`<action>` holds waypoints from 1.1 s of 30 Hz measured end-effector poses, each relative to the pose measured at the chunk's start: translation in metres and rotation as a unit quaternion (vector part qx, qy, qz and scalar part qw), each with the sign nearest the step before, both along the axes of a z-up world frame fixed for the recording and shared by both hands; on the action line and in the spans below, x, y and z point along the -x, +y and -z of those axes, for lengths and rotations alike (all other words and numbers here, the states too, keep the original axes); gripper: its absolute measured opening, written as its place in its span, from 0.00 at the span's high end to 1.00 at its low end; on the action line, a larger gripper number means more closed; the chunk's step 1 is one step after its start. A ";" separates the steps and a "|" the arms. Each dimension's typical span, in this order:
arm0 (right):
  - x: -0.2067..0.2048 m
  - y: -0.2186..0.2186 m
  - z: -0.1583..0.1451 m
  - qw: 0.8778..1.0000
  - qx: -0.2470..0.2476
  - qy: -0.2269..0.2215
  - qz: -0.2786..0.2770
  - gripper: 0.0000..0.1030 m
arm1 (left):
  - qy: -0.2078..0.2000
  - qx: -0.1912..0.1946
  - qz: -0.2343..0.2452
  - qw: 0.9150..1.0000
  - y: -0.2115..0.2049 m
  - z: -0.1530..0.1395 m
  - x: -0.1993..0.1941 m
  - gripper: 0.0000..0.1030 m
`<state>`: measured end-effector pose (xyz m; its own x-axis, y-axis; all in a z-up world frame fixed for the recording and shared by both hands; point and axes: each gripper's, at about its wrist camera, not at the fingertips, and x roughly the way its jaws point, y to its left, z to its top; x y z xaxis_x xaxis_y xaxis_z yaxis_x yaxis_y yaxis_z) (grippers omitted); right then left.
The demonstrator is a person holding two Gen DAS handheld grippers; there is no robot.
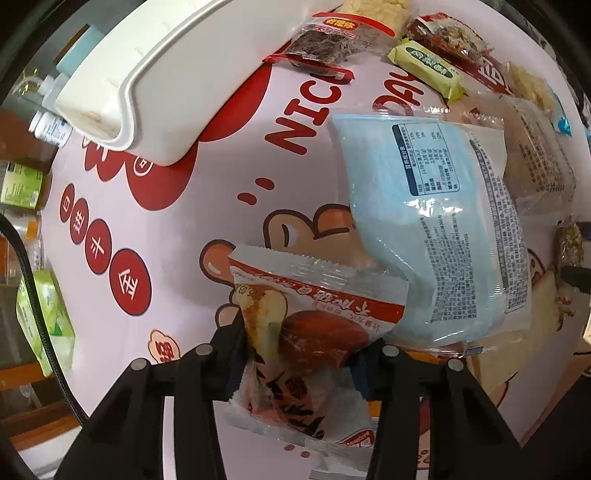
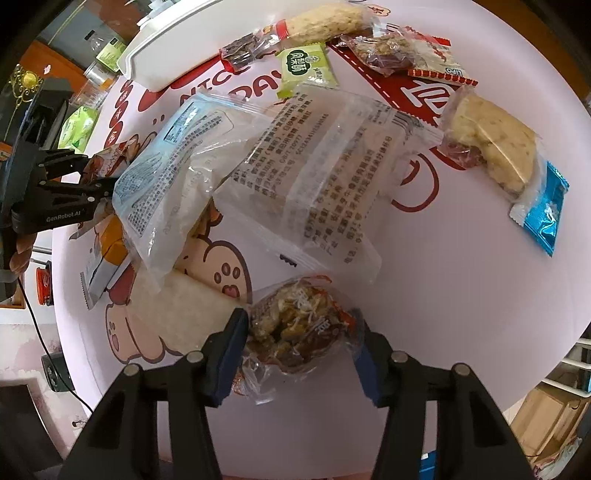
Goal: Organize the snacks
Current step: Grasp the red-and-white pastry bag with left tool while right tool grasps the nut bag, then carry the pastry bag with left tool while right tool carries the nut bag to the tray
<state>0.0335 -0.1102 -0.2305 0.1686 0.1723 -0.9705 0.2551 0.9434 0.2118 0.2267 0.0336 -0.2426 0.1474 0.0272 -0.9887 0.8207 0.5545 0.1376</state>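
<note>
My left gripper [image 1: 299, 350] is shut on a red-and-white snack packet [image 1: 306, 325] and holds it over the pink table mat [image 1: 177, 236]. It also shows at the left of the right wrist view [image 2: 98, 177] with the packet [image 2: 110, 158]. My right gripper [image 2: 301, 339] is shut on a clear brown nut-cake packet [image 2: 295, 325] low over the mat. A white storage bin [image 1: 140, 74] stands at the far left. A blue bread bag [image 1: 436, 229] lies just past the left gripper.
A clear printed bag [image 2: 321, 177], a green packet [image 2: 304, 66], a pale biscuit with a blue wrapper [image 2: 495, 147], a long oat bar [image 2: 325, 20] and dark nut packets [image 2: 388, 50] lie across the mat. Bottles [image 1: 48, 125] and green tissue packs [image 1: 51, 321] sit off its left edge.
</note>
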 end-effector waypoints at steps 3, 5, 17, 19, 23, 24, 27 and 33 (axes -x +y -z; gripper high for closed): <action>0.001 -0.001 -0.003 1.000 0.007 -0.003 -0.002 0.48 | 0.003 0.005 -0.019 1.000 0.001 -0.003 -0.003 0.59; 0.001 -0.001 -0.006 1.000 0.012 -0.007 -0.003 0.48 | 0.005 0.008 -0.031 0.999 0.006 -0.005 -0.001 0.60; 0.011 -0.007 -0.046 0.996 0.060 -0.055 -0.023 0.49 | -0.006 0.048 -0.084 0.995 0.027 -0.043 0.007 0.60; 0.010 -0.008 -0.056 0.995 0.065 -0.066 -0.024 0.49 | -0.011 0.062 -0.094 0.994 0.030 -0.054 0.008 0.60; 0.006 -0.012 -0.081 0.992 0.073 -0.097 -0.024 0.49 | -0.024 0.086 -0.110 0.990 0.025 -0.080 0.012 0.60; 0.005 -0.014 -0.090 0.991 0.076 -0.107 -0.023 0.49 | -0.027 0.091 -0.112 0.989 0.024 -0.084 0.013 0.60; -0.005 -0.013 -0.111 0.987 0.085 -0.133 -0.024 0.49 | -0.039 0.111 -0.114 0.987 0.017 -0.106 0.018 0.60; -0.015 -0.020 -0.153 0.977 0.105 -0.183 -0.027 0.49 | -0.047 0.147 -0.117 0.981 0.001 -0.139 0.023 0.60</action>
